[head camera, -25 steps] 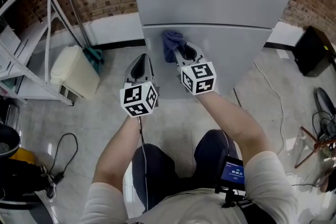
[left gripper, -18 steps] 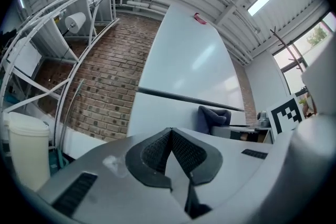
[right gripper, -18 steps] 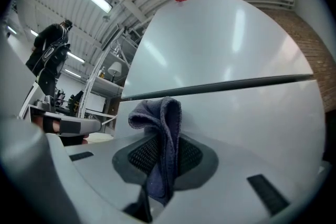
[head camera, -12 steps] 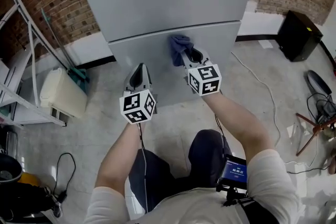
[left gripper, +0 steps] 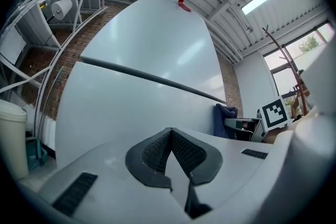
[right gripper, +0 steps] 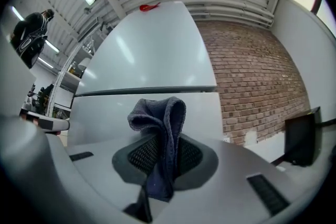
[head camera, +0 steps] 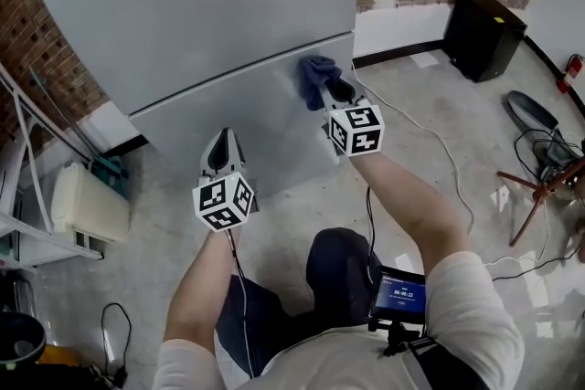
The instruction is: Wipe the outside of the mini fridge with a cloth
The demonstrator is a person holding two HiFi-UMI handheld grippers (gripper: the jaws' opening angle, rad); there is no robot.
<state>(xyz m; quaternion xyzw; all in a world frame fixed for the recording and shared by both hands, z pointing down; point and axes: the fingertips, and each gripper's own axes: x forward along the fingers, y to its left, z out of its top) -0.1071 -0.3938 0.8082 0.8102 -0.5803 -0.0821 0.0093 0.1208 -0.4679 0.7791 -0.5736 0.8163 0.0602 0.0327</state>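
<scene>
A grey two-door fridge [head camera: 183,23] stands against the brick wall, with a dark seam between its upper and lower doors. My right gripper [head camera: 329,92] is shut on a dark blue cloth [head camera: 316,74], which is bunched against the right end of the lower door just under the seam. In the right gripper view the cloth [right gripper: 163,139] hangs folded between the closed jaws, with the fridge [right gripper: 147,65] right ahead. My left gripper [head camera: 221,151] is shut and holds nothing; it hovers in front of the lower door [left gripper: 131,113], to the left of the cloth [left gripper: 224,120].
A black box [head camera: 483,34] stands by the wall at right. Cables and a wooden stand [head camera: 539,196] lie on the concrete floor at right. A cream bin [head camera: 87,201] and a white metal rack [head camera: 18,196] stand left of the fridge.
The cloth and right gripper have slid rightward along the lower door toward its right edge. The head view has swung, so the fridge now sits at upper left.
</scene>
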